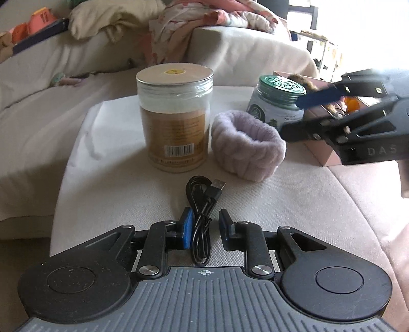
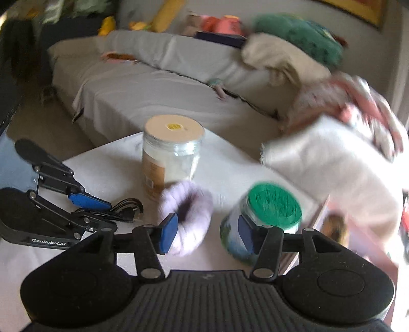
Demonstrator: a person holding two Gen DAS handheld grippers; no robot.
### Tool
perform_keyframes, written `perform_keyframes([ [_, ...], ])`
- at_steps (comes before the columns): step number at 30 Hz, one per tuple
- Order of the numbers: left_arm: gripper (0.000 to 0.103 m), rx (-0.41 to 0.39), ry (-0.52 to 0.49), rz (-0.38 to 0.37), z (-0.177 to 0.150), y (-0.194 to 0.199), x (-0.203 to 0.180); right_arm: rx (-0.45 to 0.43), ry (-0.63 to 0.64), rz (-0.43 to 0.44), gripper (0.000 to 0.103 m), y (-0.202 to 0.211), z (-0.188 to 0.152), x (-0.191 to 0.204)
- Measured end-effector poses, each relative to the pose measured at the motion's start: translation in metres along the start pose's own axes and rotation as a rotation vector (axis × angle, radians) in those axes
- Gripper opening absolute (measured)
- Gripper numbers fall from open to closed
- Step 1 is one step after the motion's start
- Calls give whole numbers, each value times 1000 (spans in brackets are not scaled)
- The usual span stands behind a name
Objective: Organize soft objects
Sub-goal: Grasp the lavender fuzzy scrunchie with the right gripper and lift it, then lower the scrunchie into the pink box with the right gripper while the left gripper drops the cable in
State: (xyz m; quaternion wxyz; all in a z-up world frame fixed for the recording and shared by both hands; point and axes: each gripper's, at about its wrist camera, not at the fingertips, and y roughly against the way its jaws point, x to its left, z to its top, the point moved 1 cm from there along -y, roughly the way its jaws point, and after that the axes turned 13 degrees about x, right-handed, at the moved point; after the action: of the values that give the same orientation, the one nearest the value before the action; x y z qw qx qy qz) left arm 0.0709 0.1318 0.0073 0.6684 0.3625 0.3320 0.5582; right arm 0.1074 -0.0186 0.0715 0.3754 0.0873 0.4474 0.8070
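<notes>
A fuzzy lilac band lies on the white cloth-covered surface, between a tall beige-lidded jar and a green-lidded jar. A coiled black USB cable rests on the cloth between the blue pads of my left gripper; the pads stand slightly off it. My right gripper is open with nothing between its fingers, hovering just short of the lilac band and the green-lidded jar. From the left wrist view it reaches in from the right over a pink box.
The pink box holds something brown and furry and something orange. A grey sofa with a cream pillow and a pink floral blanket runs behind. The right wrist view is motion-blurred.
</notes>
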Motion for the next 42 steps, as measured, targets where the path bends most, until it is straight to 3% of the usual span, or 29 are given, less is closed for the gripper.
perform_keyframes([
  [6, 25, 9, 21, -7, 3, 1, 1, 15, -59, 20, 56, -9, -16, 2],
  [11, 19, -19, 37, -17, -3, 2, 7, 32, -52, 65, 65, -27, 0, 14],
  [14, 18, -34, 57, -41, -5, 3, 11, 56, -75, 60, 65, -43, 14, 19],
  [16, 18, -37, 64, -49, -5, 3, 13, 74, -75, 51, 55, -51, 19, 22],
  [17, 18, -37, 65, -51, -5, 3, 13, 85, -68, 42, 41, -53, 21, 24],
  [20, 18, -38, 62, -53, -6, 3, 13, 106, -46, 26, 30, -52, 26, 27],
  [30, 17, -62, 99, -65, -1, 7, 35, 113, -87, 34, 25, -39, 39, 15],
  [33, 17, -100, 115, -22, 14, 22, 56, 69, -111, 21, 25, -24, 48, 4],
  [38, 17, -262, 181, 53, 74, 76, 99, -58, -150, -11, 25, 24, 70, -27],
  [42, 17, -381, 189, 10, 130, 115, 99, -160, -205, -41, 25, 75, 70, -64],
])
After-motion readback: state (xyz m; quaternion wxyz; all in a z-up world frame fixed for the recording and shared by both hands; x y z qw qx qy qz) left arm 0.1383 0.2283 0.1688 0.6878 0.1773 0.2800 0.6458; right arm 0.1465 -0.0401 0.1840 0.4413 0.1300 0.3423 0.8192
